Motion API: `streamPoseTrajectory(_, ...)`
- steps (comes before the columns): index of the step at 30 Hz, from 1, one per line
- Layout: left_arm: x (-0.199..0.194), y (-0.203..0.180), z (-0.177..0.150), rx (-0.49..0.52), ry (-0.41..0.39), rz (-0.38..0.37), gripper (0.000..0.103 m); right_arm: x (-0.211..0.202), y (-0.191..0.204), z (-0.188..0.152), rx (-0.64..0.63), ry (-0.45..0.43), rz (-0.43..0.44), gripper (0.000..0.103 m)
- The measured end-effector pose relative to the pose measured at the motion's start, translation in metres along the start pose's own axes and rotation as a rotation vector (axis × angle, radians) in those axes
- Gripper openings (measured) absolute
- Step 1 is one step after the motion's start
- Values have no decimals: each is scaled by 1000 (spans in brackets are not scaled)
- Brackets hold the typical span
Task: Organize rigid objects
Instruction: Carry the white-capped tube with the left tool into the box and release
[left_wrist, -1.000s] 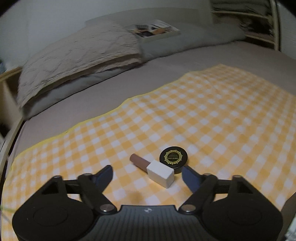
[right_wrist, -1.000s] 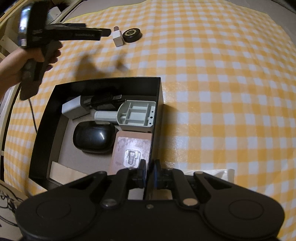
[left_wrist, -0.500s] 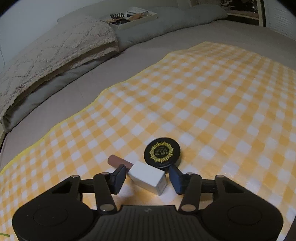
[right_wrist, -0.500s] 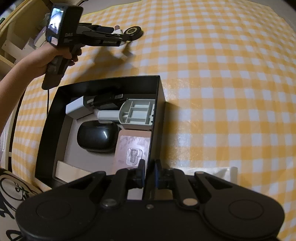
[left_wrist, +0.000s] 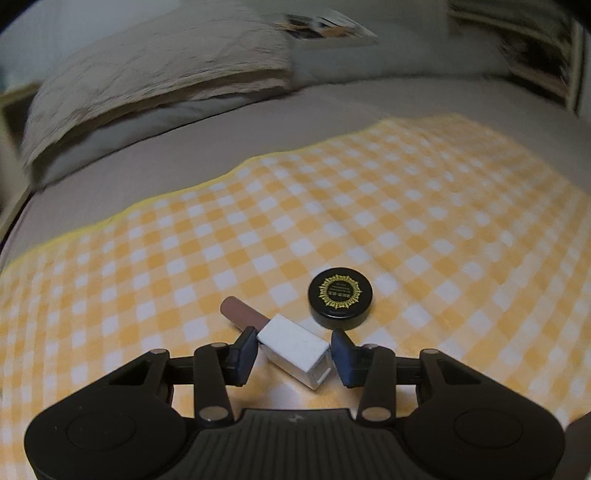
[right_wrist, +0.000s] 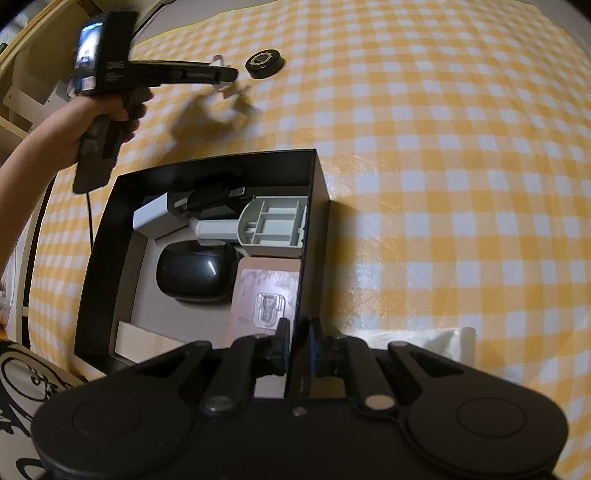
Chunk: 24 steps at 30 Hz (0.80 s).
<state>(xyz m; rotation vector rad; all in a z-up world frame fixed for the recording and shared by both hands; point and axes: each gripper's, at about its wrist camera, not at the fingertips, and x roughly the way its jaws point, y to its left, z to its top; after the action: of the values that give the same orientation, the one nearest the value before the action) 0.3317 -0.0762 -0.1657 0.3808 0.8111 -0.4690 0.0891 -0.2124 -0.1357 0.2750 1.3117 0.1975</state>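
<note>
- We see a bed (left_wrist: 258, 147) under a yellow-and-white checked cloth (left_wrist: 406, 221); a pillow (left_wrist: 147, 81) lies at its far end.
- On the cloth stands an open black box (right_wrist: 99, 266). Inside it we note a grey compartmented tray (right_wrist: 273, 221), a rounded black case (right_wrist: 195, 271), and a brownish card with a clear blister (right_wrist: 266, 291).
- The right gripper (right_wrist: 297, 349) sits at the box's near right corner, its fingers pressed onto the box's right wall, one inside and one outside.
- The left gripper (left_wrist: 293, 354), held in the person's left hand (right_wrist: 110, 107), is at the far end of the cloth, well apart from the box. Its fingers have just been closing and now flank the white cap of a lipstick-like tube (left_wrist: 291, 347); the left finger (left_wrist: 243, 350) looks in contact, the right one shows a thin gap, so we do not log a firm pinch.
- The tube's brown barrel points up-left, away from the gripper.
- A round black tin with a gold emblem (left_wrist: 340, 299) lies flat just beside the tube, to its right, apart from the fingers.
</note>
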Motion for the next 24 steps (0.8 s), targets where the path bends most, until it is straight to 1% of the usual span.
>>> streamPoseTrajectory(3,-19,9,-5,-99,-10,-13,45,1,1,0,-7,-4,-9,10)
streamPoseTrajectory(9,-65,18,-21,-205,-33,-43,45,3,4,0,-12,-9,-29,10)
streamPoseTrajectory(13,-99,21,-28,-238,-77,-63,45,5,5,0,-21,-13,-42,10)
streamPoseTrajectory(16,-128,23,-35,-298,-104,-94,45,6,6,0,-22,-16,-50,9)
streamPoseTrajectory(20,-170,14,-46,-356,-132,-169,45,7,7,0,-27,-20,-62,9)
streamPoseTrajectory(24,-204,-10,-59,-391,-125,-291,45,7,6,0,-23,-21,-65,9)
